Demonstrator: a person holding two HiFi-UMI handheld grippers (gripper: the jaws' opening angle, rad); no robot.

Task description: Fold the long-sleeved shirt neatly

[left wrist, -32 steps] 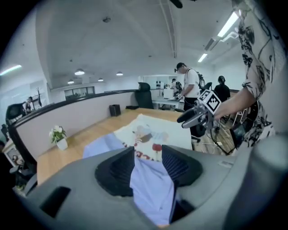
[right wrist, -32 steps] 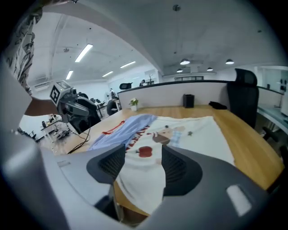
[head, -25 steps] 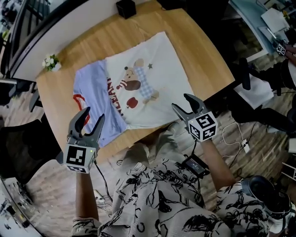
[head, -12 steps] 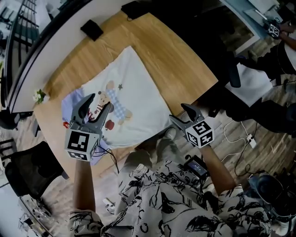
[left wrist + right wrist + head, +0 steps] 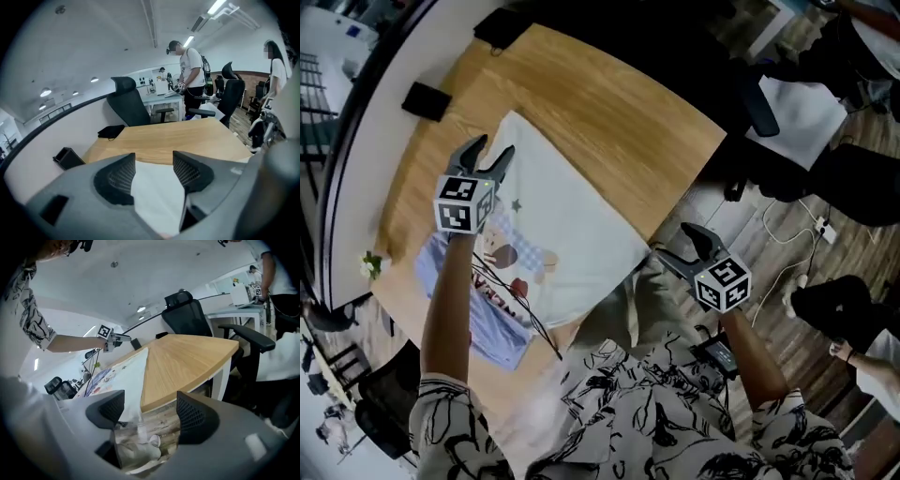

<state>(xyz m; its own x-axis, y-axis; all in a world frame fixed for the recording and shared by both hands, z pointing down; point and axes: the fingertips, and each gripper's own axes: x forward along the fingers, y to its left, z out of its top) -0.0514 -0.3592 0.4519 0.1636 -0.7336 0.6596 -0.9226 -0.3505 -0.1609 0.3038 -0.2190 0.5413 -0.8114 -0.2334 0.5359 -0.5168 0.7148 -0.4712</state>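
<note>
The long-sleeved shirt (image 5: 581,216) lies spread flat on the wooden surface (image 5: 619,112). Its white body carries a printed cartoon figure and red lettering facing up, and a pale blue section lies toward the surface's corner where the small flowers (image 5: 368,265) stand. 1 corner of the white body reaches the surface's edge on the person's side. The opposite end points toward the black box (image 5: 427,100) at the surface's far rim. The left gripper (image 5: 492,148) is held on an outstretched arm over that far end of the shirt, between the printed figure and the black box. Its 2 fingers (image 5: 117,176) are spread and have just been opening; white fabric shows below the gap, but neither finger presses on it. The right gripper (image 5: 675,246) is off the surface, just beside the edge where the shirt's near corner ends. Its 2 fingers (image 5: 192,416) are also spread and have just been opening. Only the surface's edge, the plank floor (image 5: 159,423) and some pale cloth show between them, so they grip nothing. A flat black pouch (image 5: 111,131) lies at the surface's far corner, with an office chair (image 5: 129,101) behind it.
</note>
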